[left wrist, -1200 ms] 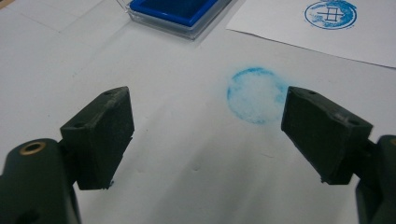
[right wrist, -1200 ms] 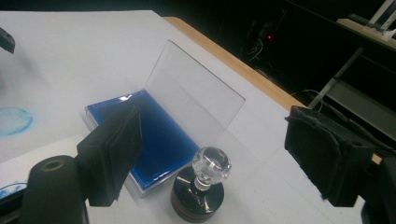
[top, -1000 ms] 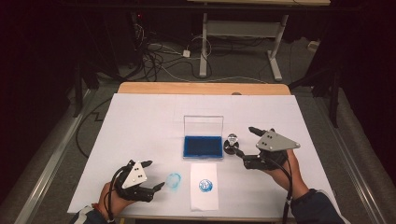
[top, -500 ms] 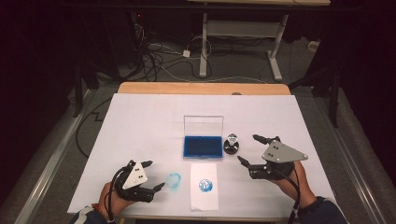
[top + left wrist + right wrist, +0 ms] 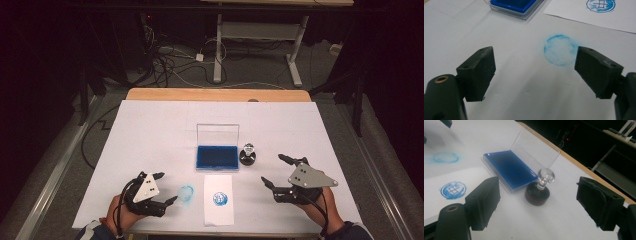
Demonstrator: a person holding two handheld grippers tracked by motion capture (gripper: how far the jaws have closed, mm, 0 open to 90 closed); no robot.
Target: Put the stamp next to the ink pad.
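The right gripper [image 5: 271, 171] had drawn back from the stamp [image 5: 248, 154] toward the desk's [image 5: 150, 125] near edge, jaws wide apart and empty. The stamp stood upright just right of the open ink pad [image 5: 217, 156], apart from both grippers. The paper [image 5: 218, 215] already bore a blue print [image 5: 219, 198], so the stamping looked finished. The left gripper [image 5: 165, 188] rested by a blue smudge [image 5: 186, 193], jaws spread, holding nothing.

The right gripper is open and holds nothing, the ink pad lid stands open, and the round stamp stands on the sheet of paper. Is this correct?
Not quite. The round stamp stands on the white table cover beside the ink pad, not on the sheet of paper; the right gripper view shows it. The right gripper is indeed open and empty, and the pad's lid stands open.
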